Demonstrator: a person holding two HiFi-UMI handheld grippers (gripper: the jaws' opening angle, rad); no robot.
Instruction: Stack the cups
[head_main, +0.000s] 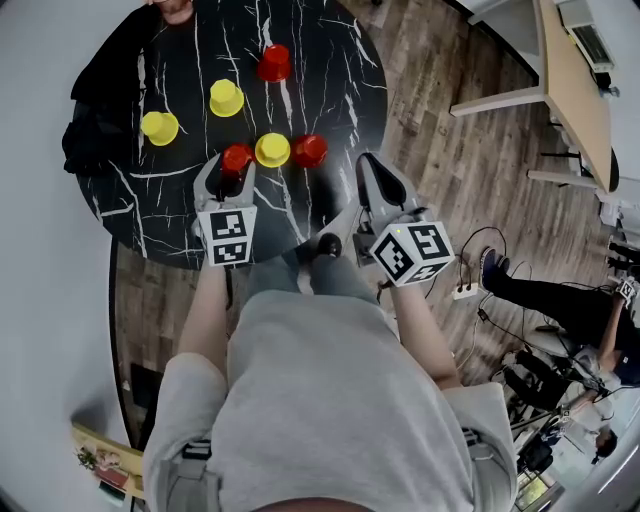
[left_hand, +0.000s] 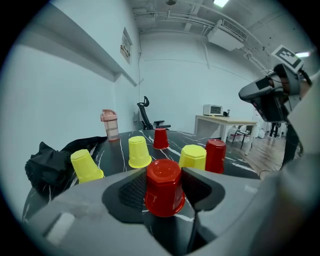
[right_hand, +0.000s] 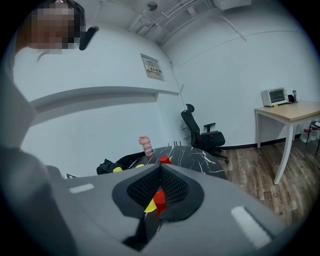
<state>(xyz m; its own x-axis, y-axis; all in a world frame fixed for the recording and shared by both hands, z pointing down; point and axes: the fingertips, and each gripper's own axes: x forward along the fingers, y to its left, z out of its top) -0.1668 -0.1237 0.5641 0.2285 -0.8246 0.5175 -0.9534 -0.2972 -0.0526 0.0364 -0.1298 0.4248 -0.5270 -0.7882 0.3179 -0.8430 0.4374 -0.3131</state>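
**Left gripper on a red cup**

The left gripper (head_main: 230, 172) is clamped on an upturned red cup (left_hand: 163, 187) over the near half of the table (head_main: 180, 215). Whether the cup rests on the top or sits just off it is hard to tell. Just right of it stand a yellow cup (head_main: 272, 150) and a second red cup (head_main: 309, 151), in a row. Farther off are a left yellow cup (head_main: 159, 127), a mid yellow cup (head_main: 226, 98) and a far red cup (head_main: 273, 63). The right gripper (head_main: 370, 168) hangs by the table's right edge, jaws together and empty.

Six cups (head_main: 226, 97) on table (head_main: 330, 60)
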